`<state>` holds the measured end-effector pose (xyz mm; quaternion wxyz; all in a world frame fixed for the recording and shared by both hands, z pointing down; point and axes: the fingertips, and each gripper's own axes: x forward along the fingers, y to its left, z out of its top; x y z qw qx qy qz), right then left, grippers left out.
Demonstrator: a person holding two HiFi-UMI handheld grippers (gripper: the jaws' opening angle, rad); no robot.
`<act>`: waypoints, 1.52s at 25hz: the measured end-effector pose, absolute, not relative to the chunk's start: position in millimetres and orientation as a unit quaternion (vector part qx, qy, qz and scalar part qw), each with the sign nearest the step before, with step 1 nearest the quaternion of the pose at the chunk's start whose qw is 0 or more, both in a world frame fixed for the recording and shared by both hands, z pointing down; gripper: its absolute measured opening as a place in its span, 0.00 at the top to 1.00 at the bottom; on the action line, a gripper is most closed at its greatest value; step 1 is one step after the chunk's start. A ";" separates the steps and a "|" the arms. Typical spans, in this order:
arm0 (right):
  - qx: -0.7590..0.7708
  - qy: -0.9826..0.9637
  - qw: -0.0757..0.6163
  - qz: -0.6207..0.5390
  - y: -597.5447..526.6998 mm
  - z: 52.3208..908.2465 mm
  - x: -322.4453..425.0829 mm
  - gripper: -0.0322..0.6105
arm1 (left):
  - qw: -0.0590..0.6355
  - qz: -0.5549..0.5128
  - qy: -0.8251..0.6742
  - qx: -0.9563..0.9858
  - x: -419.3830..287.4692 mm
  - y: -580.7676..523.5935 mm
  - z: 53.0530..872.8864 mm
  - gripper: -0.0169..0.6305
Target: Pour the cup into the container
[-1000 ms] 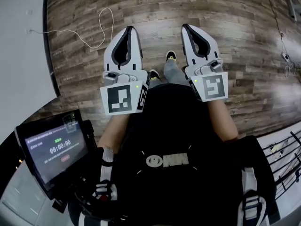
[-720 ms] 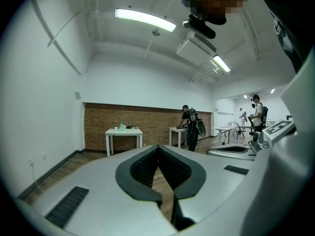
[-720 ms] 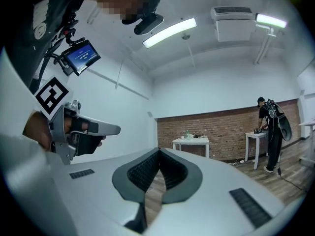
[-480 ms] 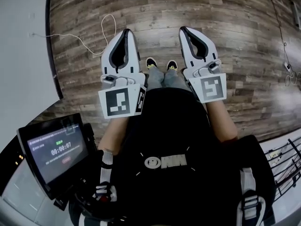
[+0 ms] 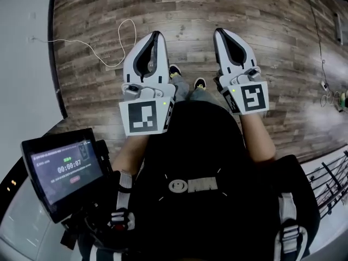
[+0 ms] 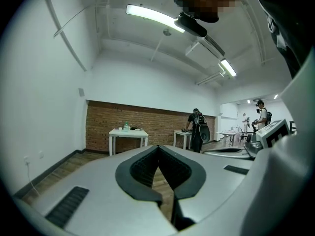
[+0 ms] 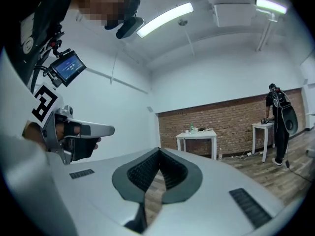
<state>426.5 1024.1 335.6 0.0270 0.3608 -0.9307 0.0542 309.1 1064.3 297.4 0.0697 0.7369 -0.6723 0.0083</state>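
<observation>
I see no cup or container close by. My left gripper [image 5: 156,34] and right gripper [image 5: 219,31] are held side by side at waist height over a wooden plank floor [image 5: 261,15], both pointing forward. Each one's jaws meet at the tips with nothing between them. In the left gripper view the left gripper [image 6: 158,146] points across a room toward a small white table [image 6: 128,132] by a brick wall. That same table [image 7: 197,132] shows past the right gripper [image 7: 159,150]; it carries a bottle and small items too far off to name.
A white cable [image 5: 117,42] loops on the floor ahead at left, beside a white wall [image 5: 24,64]. A screen [image 5: 65,170] hangs at my lower left, a wire rack [image 5: 331,184] at lower right. Another person [image 6: 198,129] stands at a second table far off.
The floor has slid under me and my feet have changed places, so both grippers have been carried across the room. Both stayed shut and empty.
</observation>
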 end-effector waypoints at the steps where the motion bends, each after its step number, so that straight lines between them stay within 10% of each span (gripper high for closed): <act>1: 0.362 -0.930 0.029 0.052 1018.6 335.7 422.7 0.94 | 0.069 0.007 -0.673 0.736 301.5 1060.3 297.6 0.97; 38: 0.369 -0.927 -0.004 0.070 785.3 334.6 438.1 0.94 | 0.066 0.056 -0.663 0.744 318.8 823.9 296.5 0.97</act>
